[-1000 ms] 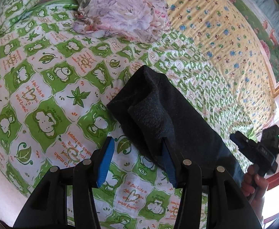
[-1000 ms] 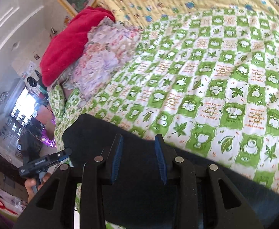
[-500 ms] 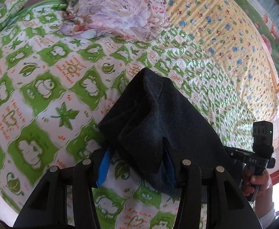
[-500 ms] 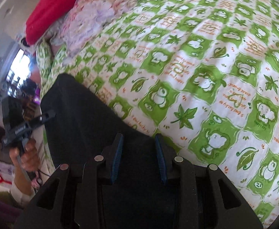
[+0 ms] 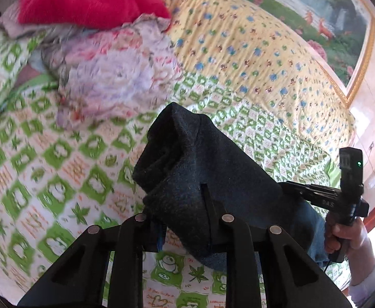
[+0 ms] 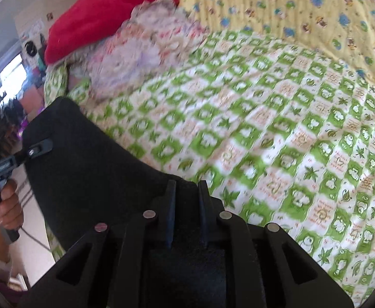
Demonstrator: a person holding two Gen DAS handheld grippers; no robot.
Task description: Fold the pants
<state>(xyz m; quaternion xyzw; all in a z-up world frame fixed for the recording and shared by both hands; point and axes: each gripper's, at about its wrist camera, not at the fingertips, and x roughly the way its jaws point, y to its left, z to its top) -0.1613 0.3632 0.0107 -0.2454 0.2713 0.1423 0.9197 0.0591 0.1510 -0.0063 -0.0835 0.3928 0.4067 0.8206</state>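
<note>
Pants (image 5: 213, 179), dark and fleecy, are hanging between the two grippers above a bed covered with a green-and-white checked sheet (image 5: 46, 154). The left gripper (image 5: 182, 218) is pinching one bunched end of the cloth, its fingers drawn in close with the fabric draping over and hiding most of them; only a sliver of blue pad is showing at the left finger. The right gripper (image 6: 186, 200) is clamping the other end, its two fingers standing nearly together with a thin fold of the pants (image 6: 90, 159) squeezed between them. In the right wrist view the cloth is stretching away to the left, where the left gripper (image 6: 39, 148) is biting its far edge, held by the person's left hand (image 6: 6, 202). In the left wrist view the right hand (image 5: 346, 233) is gripping the handle of the other tool at the lower right. Farther up the bed a crumpled floral cloth (image 5: 115, 77) is lying beside a red blanket (image 5: 90, 0), with a yellow patterned quilt (image 5: 251, 51) spreading behind them. A framed landscape picture (image 5: 303, 5) is hanging on the wall beyond.
</note>
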